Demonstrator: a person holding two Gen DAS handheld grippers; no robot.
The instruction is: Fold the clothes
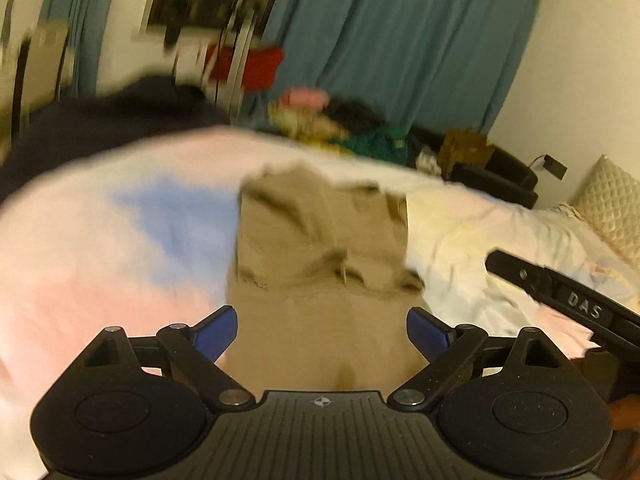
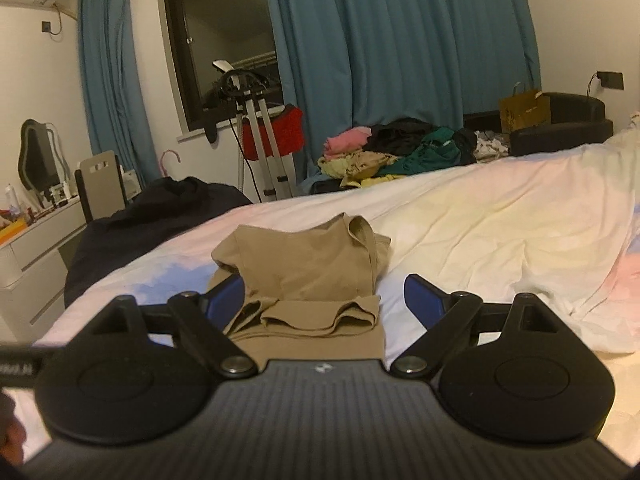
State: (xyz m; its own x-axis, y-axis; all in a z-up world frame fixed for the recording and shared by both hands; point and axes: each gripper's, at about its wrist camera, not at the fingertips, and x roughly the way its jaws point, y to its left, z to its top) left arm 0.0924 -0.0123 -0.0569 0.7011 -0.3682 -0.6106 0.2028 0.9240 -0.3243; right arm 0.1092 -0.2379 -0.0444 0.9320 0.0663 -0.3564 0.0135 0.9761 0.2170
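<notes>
We see a bedroom through two cameras, one on each of our hand-held tongs. At nine o'clock in the right view a dark garment [image 2: 160,216] is heaped at the bed's left edge.

Moving right, the tan garment [image 2: 304,276] lies partly folded on the bed [image 2: 480,232], at the centre of both views, its lower part doubled up into a loose band. The left tongs [image 1: 320,334] are spread wide, their blue fingertips [image 1: 218,332] on either side of the garment's near end and pinching nothing; this view is blurred. The right tongs [image 2: 322,304] are also spread, empty, with the left fingertip just beside the garment's left edge.

At one o'clock, well beyond, a pile of unfolded clothes [image 2: 400,152] waits by the blue curtain [image 2: 400,40].

We judge several risks. The band looks loose, so closing on one layer only could drag the fold open. The sheet is rumpled, and tongs closing low could catch bedding along with the cloth. The two tongs sit near each other and might collide.
</notes>
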